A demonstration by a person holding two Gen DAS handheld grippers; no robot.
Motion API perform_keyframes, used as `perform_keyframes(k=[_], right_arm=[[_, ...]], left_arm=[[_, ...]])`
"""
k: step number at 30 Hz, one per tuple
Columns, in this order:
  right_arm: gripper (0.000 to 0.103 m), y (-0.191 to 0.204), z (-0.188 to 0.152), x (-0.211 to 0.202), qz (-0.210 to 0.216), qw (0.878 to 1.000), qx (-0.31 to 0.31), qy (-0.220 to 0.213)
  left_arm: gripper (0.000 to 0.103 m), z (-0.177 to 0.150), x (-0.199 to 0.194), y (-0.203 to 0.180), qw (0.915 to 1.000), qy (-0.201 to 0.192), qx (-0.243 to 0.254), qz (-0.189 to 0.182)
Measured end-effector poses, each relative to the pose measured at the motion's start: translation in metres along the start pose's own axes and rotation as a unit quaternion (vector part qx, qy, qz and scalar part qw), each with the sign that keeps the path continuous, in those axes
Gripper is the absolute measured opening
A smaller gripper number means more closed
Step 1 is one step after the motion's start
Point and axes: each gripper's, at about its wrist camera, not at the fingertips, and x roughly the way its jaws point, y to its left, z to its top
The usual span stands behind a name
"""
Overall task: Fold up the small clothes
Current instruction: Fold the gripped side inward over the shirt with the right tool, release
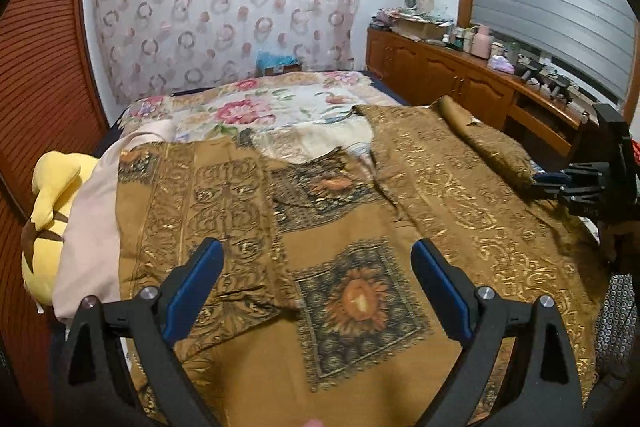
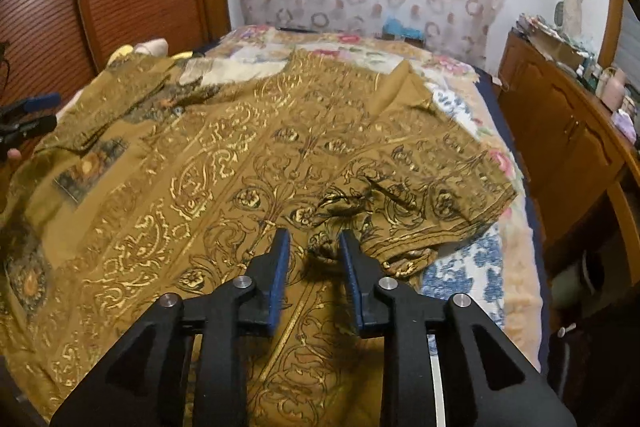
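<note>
Left wrist view: the left gripper (image 1: 318,267) is hovering over the brown garment (image 1: 344,227), its blue-padded fingers (image 1: 200,279) standing wide apart with nothing between them. The garment (gold scrollwork, sunflower panels) is lying spread across the bed (image 1: 256,107), over a floral bedspread. A yellow plush toy (image 1: 48,203) is sitting at the bed's left edge. The right gripper (image 1: 560,183) is showing at the right, near a garment sleeve.

Right wrist view: the right gripper (image 2: 314,247) is pointing down at the brown garment (image 2: 224,155). Its fingers (image 2: 280,259) are standing slightly parted around a bunched fold of cloth; they are not pressing on it. A wooden cabinet (image 2: 560,139) is standing beside the bed.
</note>
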Motion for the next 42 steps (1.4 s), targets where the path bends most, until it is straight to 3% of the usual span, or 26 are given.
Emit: perform_keyframes(k=[4, 9, 13, 20, 25, 27, 29, 32, 36, 42], right_arm=[[0.044, -0.011, 0.005, -0.022, -0.009, 1.0, 0.01, -0.026], [0.044, -0.037, 0.011, -0.028, -0.035, 0.998, 0.033, -0.034], [0.045, -0.062, 0.009, -0.011, -0.062, 0.997, 0.054, -0.009], [0.044, -0.093, 0.008, 0.026, -0.062, 0.992, 0.104, 0.035], [0.044, -0.092, 0.015, 0.037, -0.071, 0.994, 0.079, 0.036], [0.039, -0.09, 0.018, 0.04, -0.07, 0.994, 0.07, 0.036], [0.021, -0.09, 0.019, 0.041, -0.064, 0.995, 0.061, 0.036], [0.006, -0.087, 0.022, 0.044, -0.049, 0.997, 0.051, 0.039], [0.004, -0.077, 0.028, 0.043, -0.046, 0.998, 0.034, 0.037], [0.004, -0.048, 0.055, 0.023, -0.019, 1.0, 0.014, -0.018]], left_arm=[[0.096, 0.002, -0.006, -0.007, 0.9999, -0.009, 0.004, -0.006], [0.095, 0.002, -0.006, -0.012, 0.9999, -0.01, 0.008, -0.011], [0.095, -0.001, -0.003, -0.015, 0.9998, -0.006, 0.008, -0.015], [0.095, -0.007, 0.003, -0.017, 0.9998, 0.008, 0.005, -0.017], [0.095, -0.009, 0.005, -0.018, 0.9998, 0.011, 0.004, -0.017], [0.095, -0.009, 0.006, -0.018, 0.9998, 0.012, 0.004, -0.017], [0.095, -0.01, 0.006, -0.017, 0.9998, 0.013, 0.003, -0.016], [0.095, -0.011, 0.006, -0.015, 0.9998, 0.013, 0.001, -0.014], [0.095, -0.012, 0.005, -0.01, 0.9998, 0.013, -0.002, -0.012], [0.096, -0.015, 0.0, -0.002, 0.9999, 0.009, -0.008, -0.007]])
